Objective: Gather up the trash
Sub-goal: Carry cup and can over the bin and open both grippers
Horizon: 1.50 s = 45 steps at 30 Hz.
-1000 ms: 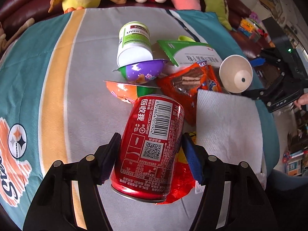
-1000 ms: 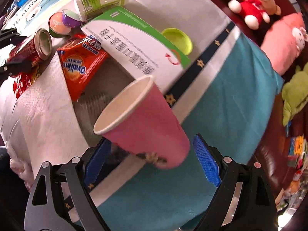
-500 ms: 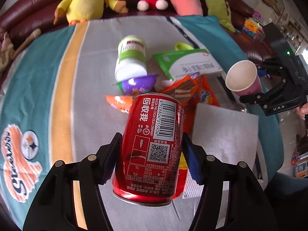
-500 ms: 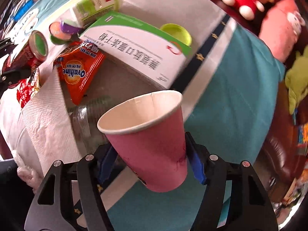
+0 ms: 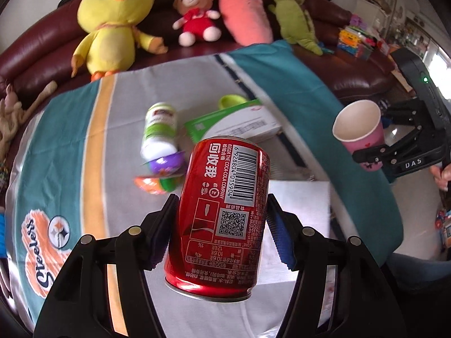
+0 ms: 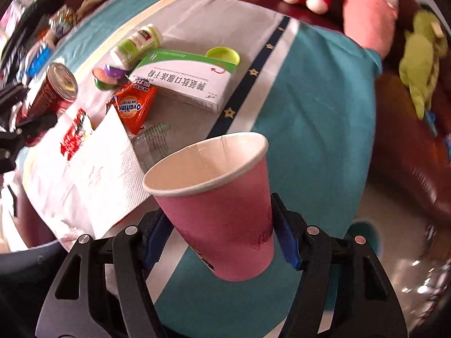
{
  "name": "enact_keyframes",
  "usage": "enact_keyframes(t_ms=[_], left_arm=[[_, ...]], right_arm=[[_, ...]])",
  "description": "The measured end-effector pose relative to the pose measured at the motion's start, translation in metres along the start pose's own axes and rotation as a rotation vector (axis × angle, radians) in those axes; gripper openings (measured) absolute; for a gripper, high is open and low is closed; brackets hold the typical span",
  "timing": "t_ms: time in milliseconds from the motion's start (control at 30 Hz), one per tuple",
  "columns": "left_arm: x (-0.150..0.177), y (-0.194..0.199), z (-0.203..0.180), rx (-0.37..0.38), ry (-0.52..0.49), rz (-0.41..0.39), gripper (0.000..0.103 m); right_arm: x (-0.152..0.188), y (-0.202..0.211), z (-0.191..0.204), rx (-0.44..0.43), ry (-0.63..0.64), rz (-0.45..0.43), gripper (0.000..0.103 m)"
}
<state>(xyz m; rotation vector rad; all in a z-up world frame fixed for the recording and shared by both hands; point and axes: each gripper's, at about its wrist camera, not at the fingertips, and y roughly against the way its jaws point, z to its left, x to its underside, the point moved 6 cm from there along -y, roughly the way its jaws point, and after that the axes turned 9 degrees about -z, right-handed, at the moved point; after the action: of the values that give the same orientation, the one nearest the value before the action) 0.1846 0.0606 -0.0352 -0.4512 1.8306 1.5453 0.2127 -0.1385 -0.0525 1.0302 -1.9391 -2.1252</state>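
Observation:
A red cola can (image 5: 220, 239) hangs above the table with my left gripper (image 5: 222, 200) shut on its sides. My right gripper (image 6: 220, 219) is shut on a pink paper cup (image 6: 222, 197), mouth up and tilted, off the table's right edge. The left wrist view shows the same cup (image 5: 360, 129) at far right. On the cloth lie a white and green bottle (image 6: 138, 45), a green and white box (image 6: 183, 81), an orange Ovaltine packet (image 6: 135, 107), jelly cups (image 6: 108, 76), a green lid (image 6: 222, 56), a red wrapper (image 6: 74, 132) and a paper towel (image 6: 107, 163).
A teal, grey and yellow cloth (image 5: 70, 146) covers the table. Behind it a maroon sofa (image 5: 33, 53) carries plush toys: a yellow chick (image 5: 112, 19), a small bear (image 5: 194, 17), a pink one (image 5: 245, 8) and a green one (image 5: 293, 14). Floor (image 6: 394, 225) shows past the right edge.
Both grippers have risen from the table with their loads. The right jaws closed on the pink cup, which went from lying on its side to mouth up. The can stayed held.

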Motion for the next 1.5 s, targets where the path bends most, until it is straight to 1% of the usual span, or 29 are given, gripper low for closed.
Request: enact_keyframes(t_ms=[100,233,367,467,567,667,800,900,967,1067,1167,1300,1500], left_arm=[[-0.009,-0.001,-0.021,0.028,-0.018,-0.014,0.063],[-0.021,-0.003,-0.054,0.079,-0.044,-0.030,0.063],[-0.030,-0.013,-0.088,0.128,-0.076,-0.031,0.063],[-0.038,-0.022,-0.113,0.166,-0.081,-0.030,0.063],[-0.046,-0.033,-0.148,0.220,-0.100,-0.022,0.063],[-0.052,-0.047,-0.191,0.275,-0.147,-0.005,0.063],[-0.056,-0.071,-0.251,0.336,-0.223,0.032,0.063],[-0.057,-0.089,-0.290,0.366,-0.275,0.065,0.063],[-0.056,-0.099,-0.308,0.377,-0.294,0.085,0.063],[-0.054,-0.121,-0.344,0.390,-0.338,0.124,0.063],[-0.052,-0.138,-0.367,0.395,-0.371,0.151,0.063],[-0.051,-0.164,-0.395,0.399,-0.395,0.192,0.063],[-0.053,-0.199,-0.420,0.391,-0.400,0.249,0.064]], right_arm=[[0.008,0.014,-0.017,-0.024,-0.090,-0.050,0.063],[0.022,0.029,-0.049,-0.051,-0.250,-0.116,0.063],[0.042,0.040,-0.078,-0.047,-0.354,-0.145,0.063],[0.062,0.050,-0.105,-0.043,-0.439,-0.175,0.063],[0.083,0.061,-0.134,-0.030,-0.526,-0.210,0.063],[0.105,0.070,-0.163,0.000,-0.598,-0.232,0.063],[0.146,0.083,-0.211,0.054,-0.712,-0.261,0.064],[0.172,0.085,-0.238,0.081,-0.778,-0.266,0.064],[0.188,0.080,-0.251,0.094,-0.804,-0.256,0.064],[0.209,0.068,-0.265,0.089,-0.840,-0.230,0.064],[0.227,0.058,-0.280,0.083,-0.874,-0.209,0.064],[0.241,0.047,-0.297,0.072,-0.912,-0.195,0.064],[0.250,0.028,-0.312,0.038,-0.939,-0.170,0.065]])
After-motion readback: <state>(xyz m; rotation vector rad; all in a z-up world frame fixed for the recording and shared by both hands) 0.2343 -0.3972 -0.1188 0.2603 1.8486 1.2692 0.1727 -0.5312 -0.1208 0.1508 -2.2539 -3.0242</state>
